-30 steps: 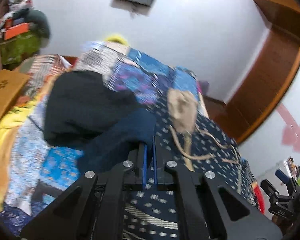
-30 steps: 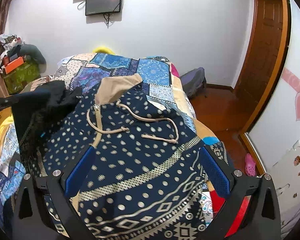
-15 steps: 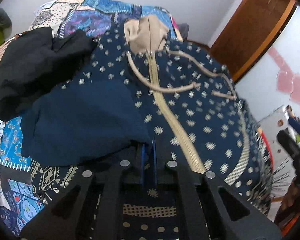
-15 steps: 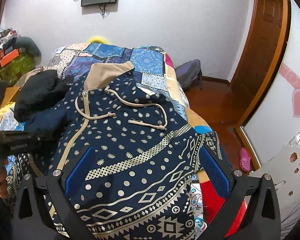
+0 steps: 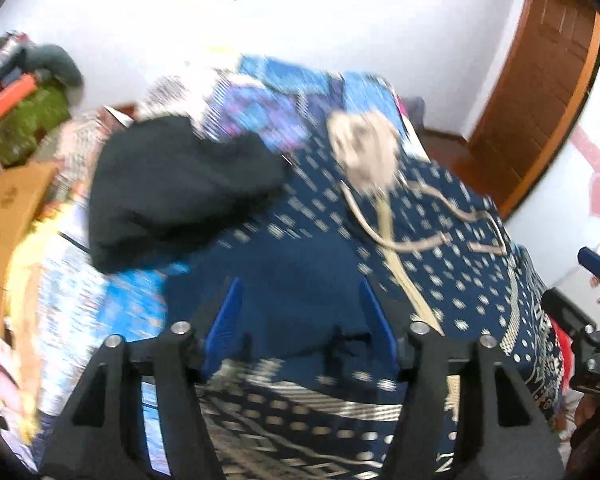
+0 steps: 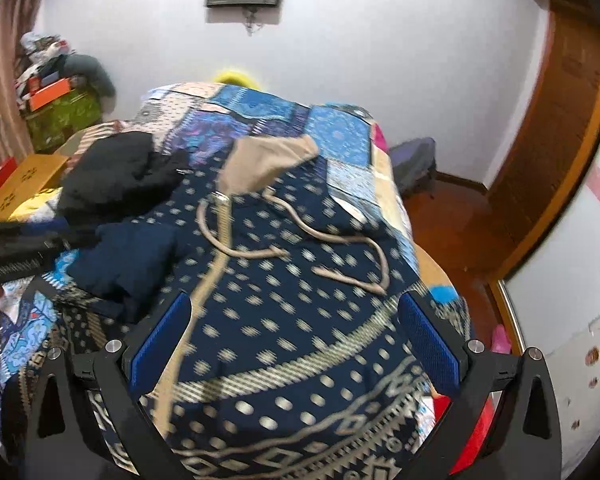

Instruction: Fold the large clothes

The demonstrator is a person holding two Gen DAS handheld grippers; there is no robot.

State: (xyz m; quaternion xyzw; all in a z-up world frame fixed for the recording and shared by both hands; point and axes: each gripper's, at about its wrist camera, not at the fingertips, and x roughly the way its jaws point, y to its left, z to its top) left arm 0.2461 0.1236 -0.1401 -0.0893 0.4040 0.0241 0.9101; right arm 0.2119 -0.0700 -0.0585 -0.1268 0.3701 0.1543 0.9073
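A navy hoodie (image 5: 452,280) with pale dots, a beige hood and drawstrings lies front-up on the bed (image 6: 260,108). Its plain navy sleeve (image 5: 292,260) is folded across the left side of the chest. My left gripper (image 5: 300,284) hovers over that sleeve, its jaws opening; the blue pads stand apart and do not press the cloth. My right gripper (image 6: 294,304) is open above the hoodie (image 6: 300,280) near its patterned hem, with nothing gripped. In the right wrist view the folded sleeve (image 6: 128,256) lies left of the zip, and the left gripper's body (image 6: 16,256) shows at the left edge.
A black garment (image 5: 172,192) is heaped on the quilt left of the hoodie. A cardboard box (image 5: 8,208) sits at the bed's left side. A wooden door (image 5: 540,80) and a dark bag (image 6: 412,164) on the floor are to the right.
The left gripper, shut on the navy sleeve before, carried it onto the hoodie's front and has now opened and pulled back. The right gripper stayed open and shifted slightly.
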